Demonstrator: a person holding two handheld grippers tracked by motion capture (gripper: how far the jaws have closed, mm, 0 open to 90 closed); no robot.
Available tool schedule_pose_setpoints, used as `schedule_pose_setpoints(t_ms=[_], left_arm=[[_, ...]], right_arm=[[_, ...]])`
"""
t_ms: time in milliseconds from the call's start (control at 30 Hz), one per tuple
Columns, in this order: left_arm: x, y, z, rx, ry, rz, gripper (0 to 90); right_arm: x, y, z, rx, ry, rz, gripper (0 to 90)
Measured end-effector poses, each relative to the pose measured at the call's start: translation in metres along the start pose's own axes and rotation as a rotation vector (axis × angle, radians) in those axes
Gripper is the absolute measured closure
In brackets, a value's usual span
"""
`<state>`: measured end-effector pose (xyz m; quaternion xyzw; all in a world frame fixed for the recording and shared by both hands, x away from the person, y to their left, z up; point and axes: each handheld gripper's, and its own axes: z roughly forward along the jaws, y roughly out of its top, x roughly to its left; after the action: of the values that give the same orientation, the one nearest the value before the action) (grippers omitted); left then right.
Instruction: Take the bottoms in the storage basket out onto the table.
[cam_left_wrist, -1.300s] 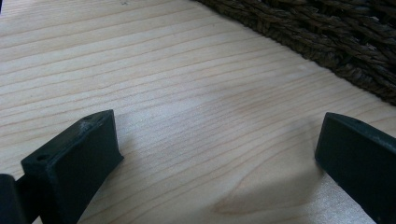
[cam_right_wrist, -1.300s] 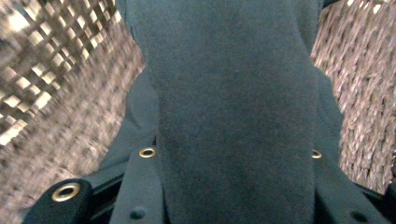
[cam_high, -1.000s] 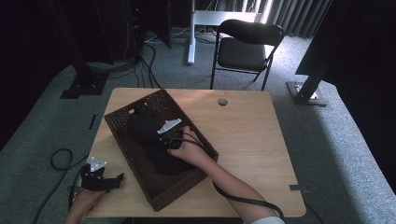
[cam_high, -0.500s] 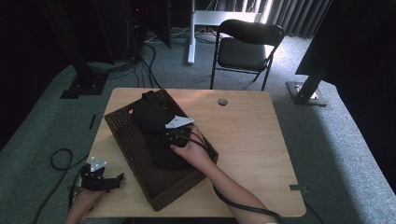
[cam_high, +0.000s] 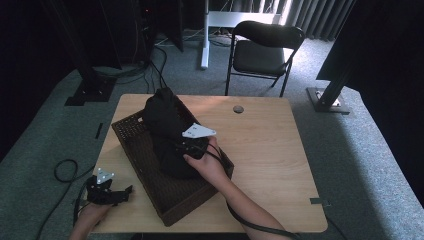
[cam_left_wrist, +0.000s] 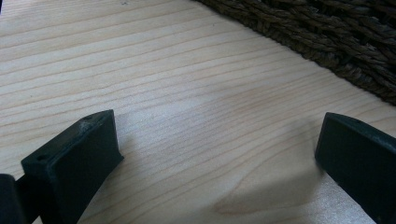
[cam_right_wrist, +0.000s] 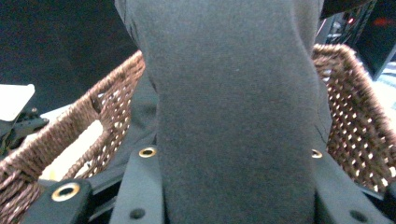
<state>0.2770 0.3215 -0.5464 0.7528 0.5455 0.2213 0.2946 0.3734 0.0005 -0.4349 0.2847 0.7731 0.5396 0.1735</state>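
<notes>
Dark garment (cam_high: 167, 125), centre frame: right gripper (cam_high: 192, 145) jaws clenching it, lifting partway out of basket (cam_high: 150, 172); left gripper (cam_high: 107, 192) jaws released, idling on bench (cam_high: 265, 150).

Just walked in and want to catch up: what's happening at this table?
A person's right hand-held gripper is shut on a dark cloth, holding it bunched up over a wicker basket on the wooden table. The left hand-held gripper rests open near the table's left front edge, beside the basket, holding nothing.
</notes>
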Motion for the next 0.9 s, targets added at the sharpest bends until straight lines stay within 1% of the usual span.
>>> schedule_pose_setpoints(t_ms=[67, 100, 167, 267, 400, 467, 567, 733, 867, 900], left_arm=[[0.000, 0.000, 0.000, 0.000, 0.000, 0.000, 0.0], [0.000, 0.000, 0.000, 0.000, 0.000, 0.000, 0.0], [0.000, 0.000, 0.000, 0.000, 0.000, 0.000, 0.0], [0.000, 0.000, 0.000, 0.000, 0.000, 0.000, 0.0], [0.000, 0.000, 0.000, 0.001, 0.000, 0.000, 0.0], [0.000, 0.000, 0.000, 0.001, 0.001, 0.002, 0.0], [0.000, 0.000, 0.000, 0.001, 0.000, 0.001, 0.0], [0.000, 0.000, 0.000, 0.001, 0.000, 0.000, 0.0], [0.000, 0.000, 0.000, 0.001, -0.001, -0.001, 0.0], [0.000, 0.000, 0.000, 0.001, -0.001, -0.002, 0.0]], right_arm=[[0.000, 0.001, -0.002, -0.022, -0.005, 0.002, 61.8], [0.000, 0.003, -0.004, -0.042, -0.006, 0.012, 61.7], [0.000, 0.005, -0.005, -0.049, 0.006, 0.024, 61.7], [0.000, 0.009, -0.008, -0.064, 0.009, 0.010, 61.7], [0.001, 0.015, -0.013, -0.104, 0.002, 0.008, 61.8], [0.001, 0.020, -0.017, -0.112, 0.003, 0.001, 61.8], [0.000, 0.026, -0.023, -0.137, 0.012, 0.005, 61.8], [-0.004, 0.036, -0.031, -0.172, -0.004, 0.010, 61.7], [-0.010, 0.041, -0.039, -0.181, -0.018, 0.005, 61.8], [-0.011, 0.042, -0.040, -0.183, -0.021, 0.011, 61.8]])
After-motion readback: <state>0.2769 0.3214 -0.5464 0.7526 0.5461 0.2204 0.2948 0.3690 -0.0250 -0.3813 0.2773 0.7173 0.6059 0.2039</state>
